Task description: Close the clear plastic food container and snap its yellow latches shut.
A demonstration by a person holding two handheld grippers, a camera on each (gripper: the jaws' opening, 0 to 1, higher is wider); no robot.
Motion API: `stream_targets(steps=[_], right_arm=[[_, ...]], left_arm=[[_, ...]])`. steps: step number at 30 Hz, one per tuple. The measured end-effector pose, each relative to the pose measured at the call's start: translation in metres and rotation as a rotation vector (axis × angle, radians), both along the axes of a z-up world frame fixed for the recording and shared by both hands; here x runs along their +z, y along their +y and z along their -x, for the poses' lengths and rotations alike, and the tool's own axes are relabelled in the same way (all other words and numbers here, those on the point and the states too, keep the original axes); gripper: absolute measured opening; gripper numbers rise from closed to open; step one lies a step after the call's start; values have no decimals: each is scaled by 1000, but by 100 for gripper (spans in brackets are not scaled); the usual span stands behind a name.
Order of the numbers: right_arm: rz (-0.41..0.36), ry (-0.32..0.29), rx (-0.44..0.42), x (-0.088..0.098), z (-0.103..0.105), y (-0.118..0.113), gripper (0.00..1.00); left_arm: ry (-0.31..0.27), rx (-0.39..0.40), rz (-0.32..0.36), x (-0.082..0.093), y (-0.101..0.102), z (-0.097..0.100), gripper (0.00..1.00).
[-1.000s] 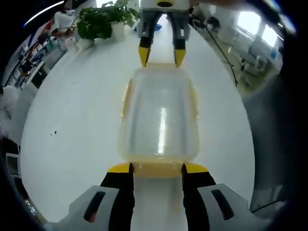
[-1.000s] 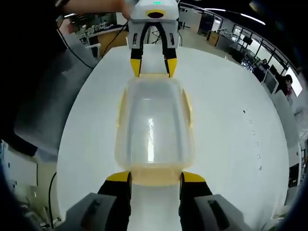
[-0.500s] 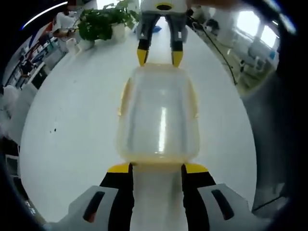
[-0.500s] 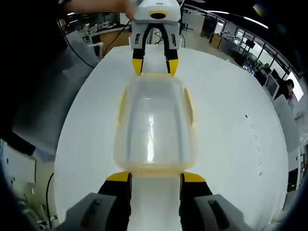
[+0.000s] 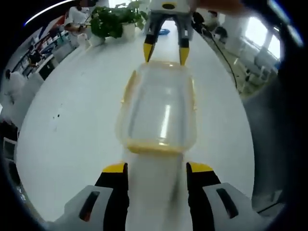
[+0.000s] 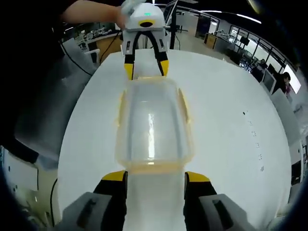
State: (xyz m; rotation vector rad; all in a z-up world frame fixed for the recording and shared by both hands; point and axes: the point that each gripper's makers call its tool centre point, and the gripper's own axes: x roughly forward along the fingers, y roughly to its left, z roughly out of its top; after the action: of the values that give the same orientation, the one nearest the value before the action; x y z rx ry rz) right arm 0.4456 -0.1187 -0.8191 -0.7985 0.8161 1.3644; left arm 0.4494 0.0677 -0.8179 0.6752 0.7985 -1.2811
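A clear plastic food container [image 5: 159, 108] [image 6: 153, 125] lies lengthwise on the round white table [image 5: 72, 120], its lid on top. Yellow latches run along its long sides [image 5: 126, 91] [image 6: 185, 106] and across the near end [image 5: 150, 147]. In the left gripper view, my left gripper [image 5: 157, 168] stands open just short of the container's near end, touching nothing. At the opposite end is my right gripper [image 5: 166, 50], also open, its yellow tips level with the far rim. The right gripper view mirrors this: right gripper [image 6: 155, 176] close by, left gripper [image 6: 146, 69] far.
Potted plants [image 5: 113, 21] stand at the table's far edge, and a black cable [image 5: 226, 55] trails off to the right. A grey chair back [image 6: 45, 110] sits beside the table. A person's arm [image 6: 94, 12] holds the far gripper. Desks and people fill the room behind.
Both grippers have drawn back a little from the container's ends, and a gap now shows between the left gripper's tips and the near latch. The container has stayed put.
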Motion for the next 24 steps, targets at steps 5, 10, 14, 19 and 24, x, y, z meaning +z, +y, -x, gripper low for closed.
stream_targets(steps=[5, 10, 14, 19, 24], right_arm=[[-94, -35, -42, 21, -7, 13, 36], [-143, -30, -40, 29, -6, 29, 27], [-161, -36, -28, 30, -4, 39, 26], [-174, -22, -22, 27, -5, 48, 23], [-174, -17, 9, 25, -5, 65, 23]], left_arm=[[-27, 70, 136, 32, -10, -7, 39], [-29, 83, 186, 41, -26, -10, 36], [-15, 75, 212, 37, -44, -7, 35], [-10, 2, 150, 19, -60, 2, 36], [-6, -3, 169, 22, -71, 0, 35]])
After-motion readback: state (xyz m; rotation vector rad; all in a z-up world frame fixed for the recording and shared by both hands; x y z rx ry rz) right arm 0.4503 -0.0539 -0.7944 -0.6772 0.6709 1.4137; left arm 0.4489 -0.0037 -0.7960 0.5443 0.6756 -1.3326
